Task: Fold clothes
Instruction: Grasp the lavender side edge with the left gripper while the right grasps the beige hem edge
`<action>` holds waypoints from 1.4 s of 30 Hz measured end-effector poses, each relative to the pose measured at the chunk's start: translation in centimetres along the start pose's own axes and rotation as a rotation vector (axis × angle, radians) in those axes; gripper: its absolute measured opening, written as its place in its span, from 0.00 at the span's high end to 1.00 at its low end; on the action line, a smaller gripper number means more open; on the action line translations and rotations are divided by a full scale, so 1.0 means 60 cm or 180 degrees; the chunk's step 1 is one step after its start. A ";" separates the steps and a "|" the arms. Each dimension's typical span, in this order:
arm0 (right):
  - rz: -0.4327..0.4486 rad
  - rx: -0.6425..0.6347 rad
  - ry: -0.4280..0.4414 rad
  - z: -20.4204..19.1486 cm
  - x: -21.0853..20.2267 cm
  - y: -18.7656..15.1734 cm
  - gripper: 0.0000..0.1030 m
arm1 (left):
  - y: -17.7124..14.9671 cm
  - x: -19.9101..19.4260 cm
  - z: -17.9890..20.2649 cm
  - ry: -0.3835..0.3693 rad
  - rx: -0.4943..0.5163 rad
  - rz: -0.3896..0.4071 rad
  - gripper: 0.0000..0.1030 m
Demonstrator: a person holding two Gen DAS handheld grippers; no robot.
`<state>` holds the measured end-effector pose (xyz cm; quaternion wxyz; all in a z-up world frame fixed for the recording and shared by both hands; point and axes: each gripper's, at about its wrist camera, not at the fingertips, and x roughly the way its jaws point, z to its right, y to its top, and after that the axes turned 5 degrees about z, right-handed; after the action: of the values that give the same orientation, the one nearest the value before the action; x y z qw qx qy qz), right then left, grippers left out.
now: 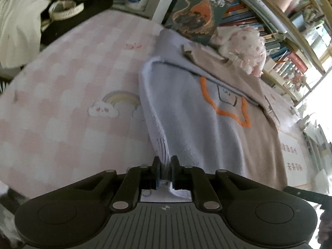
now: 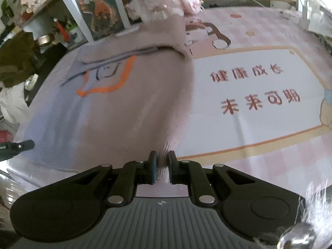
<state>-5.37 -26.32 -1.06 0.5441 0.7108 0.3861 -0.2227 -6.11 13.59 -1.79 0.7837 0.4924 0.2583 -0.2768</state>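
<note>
A two-tone sweater (image 1: 207,112), pale blue-grey on one half and beige on the other, with an orange stitched outline on its chest, lies spread on the pink checked bed sheet (image 1: 62,83). My left gripper (image 1: 165,171) is shut on the ribbed hem at the blue-grey corner. In the right wrist view the same sweater (image 2: 124,108) runs away from me, and my right gripper (image 2: 161,169) is shut on the hem at the beige corner. A sleeve is folded across the upper part of the garment.
A pink plush toy (image 1: 242,51) sits beyond the sweater by the bookshelf (image 1: 280,41). A white printed panel with red characters (image 2: 253,87) covers the bed to the right. A poster (image 2: 99,14) leans at the far edge. Dark clutter (image 1: 62,4) lies off the bed's far left.
</note>
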 end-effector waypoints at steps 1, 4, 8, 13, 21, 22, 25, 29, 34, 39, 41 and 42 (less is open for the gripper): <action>-0.0009 0.0030 0.0000 0.002 0.003 0.000 0.88 | -0.001 0.002 -0.002 0.0001 -0.0028 -0.0011 0.87; -0.0022 0.0111 0.0013 0.005 0.010 0.001 0.83 | -0.004 0.007 -0.007 0.0005 -0.0113 -0.0046 0.86; -0.0015 0.0069 0.0032 -0.001 0.016 0.008 0.81 | -0.009 0.013 -0.014 0.0010 -0.0225 -0.0091 0.90; -0.0012 0.0008 0.0007 -0.006 0.019 0.012 0.90 | -0.009 0.007 -0.004 0.0047 -0.0101 -0.0069 0.95; -0.0020 -0.0035 0.0042 -0.005 0.000 -0.001 0.91 | -0.011 0.002 -0.006 0.0077 0.0025 -0.0177 0.93; -0.0027 0.0000 0.0038 -0.003 0.002 -0.002 0.91 | -0.011 0.004 -0.008 0.0090 0.0001 -0.0189 0.92; -0.0030 0.0085 0.0036 0.001 0.007 -0.003 0.89 | -0.010 0.006 -0.007 0.0107 -0.0023 -0.0187 0.91; -0.0028 0.0036 0.0037 -0.001 0.004 -0.005 0.89 | -0.010 0.004 -0.010 0.0105 -0.0079 -0.0192 0.95; -0.0002 0.0011 0.0061 0.001 -0.011 -0.009 0.91 | -0.015 -0.006 0.002 0.0123 -0.0044 -0.0176 0.96; 0.0057 0.0044 0.0112 0.009 -0.041 -0.013 0.91 | -0.029 -0.027 0.005 0.0045 -0.0126 -0.0156 0.96; 0.0063 0.0066 0.0136 0.013 -0.052 -0.017 0.91 | -0.037 -0.036 0.007 0.0020 -0.0160 -0.0155 0.96; 0.0057 0.0079 0.0149 0.015 -0.057 -0.021 0.91 | -0.041 -0.040 0.009 0.0014 -0.0168 -0.0154 0.96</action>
<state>-8.30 -28.09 0.43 0.5281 0.7259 0.3895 -0.2059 -9.45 12.64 -1.53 0.7890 0.4657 0.2790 -0.2876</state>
